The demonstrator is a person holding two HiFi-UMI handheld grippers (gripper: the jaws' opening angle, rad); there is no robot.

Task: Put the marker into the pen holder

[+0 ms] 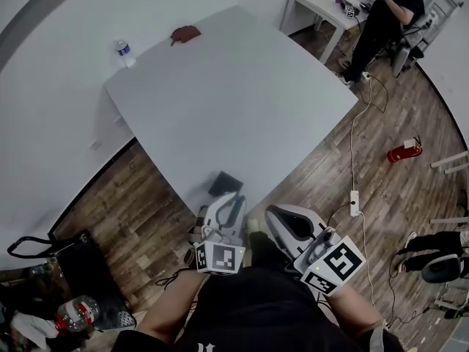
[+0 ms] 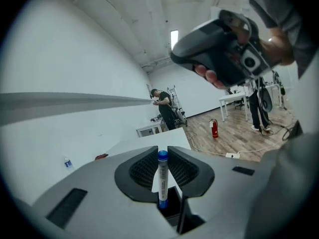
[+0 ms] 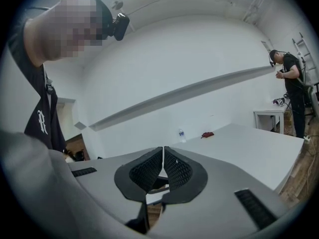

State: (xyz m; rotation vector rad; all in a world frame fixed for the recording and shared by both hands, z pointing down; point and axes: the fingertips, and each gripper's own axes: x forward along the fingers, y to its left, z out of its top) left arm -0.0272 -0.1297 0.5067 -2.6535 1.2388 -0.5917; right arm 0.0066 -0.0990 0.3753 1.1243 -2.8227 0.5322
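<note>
The left tool [image 2: 163, 152] is closed on the marker [image 2: 162, 176], a white barrel with a blue cap that stands upright between the ribbed pads, cap uppermost. The right tool [image 3: 163, 149] is closed on nothing, its pads meeting at the tips. In the head view both the left tool [image 1: 229, 208] and the right tool [image 1: 281, 218] are held close to the person's body, over the wooden floor [image 1: 146, 218] just short of the near corner of the white tabletop [image 1: 242, 101].

A dark square object [image 1: 225, 183] sits at that near corner, just ahead of the left tool; whether it is the pen holder cannot be told. Far across the tabletop stand a water bottle [image 1: 124, 52] and a reddish-brown item [image 1: 185, 33], well apart from each other.

On the floor to the right lie a red fire extinguisher [image 1: 404, 151] and a white power strip [image 1: 355, 202] on a cable. A person in black [image 1: 385, 13] stands by a second white table [image 1: 315, 7] beyond.
</note>
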